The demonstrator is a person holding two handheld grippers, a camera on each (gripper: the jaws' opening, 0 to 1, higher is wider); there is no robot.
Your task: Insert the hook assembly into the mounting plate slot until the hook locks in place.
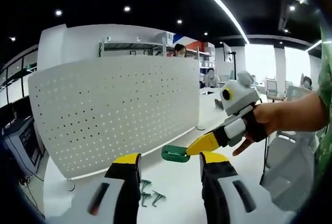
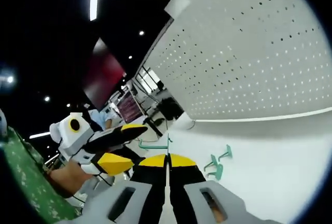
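A white perforated mounting plate (image 1: 114, 110) stands upright on the white table (image 1: 176, 182); in the right gripper view the plate (image 2: 249, 53) is at the upper right. My right gripper (image 1: 196, 148), held by a hand, comes in from the right, shut on a green hook (image 1: 175, 154). In its own view the right gripper (image 2: 167, 157) has its jaws pressed together, with the thin green hook (image 2: 154, 144) sticking out of them. My left gripper (image 1: 170, 157) is open, its jaws on either side of the held hook. The left gripper (image 2: 127, 145) also appears open at the left of the right gripper view.
Several loose green hooks (image 1: 149, 192) lie on the table in front of the plate, also seen as hooks (image 2: 218, 164) to the right of my jaws. A round foot (image 1: 69, 185) supports the plate. Shelves, desks and seated people (image 1: 210, 77) are behind it.
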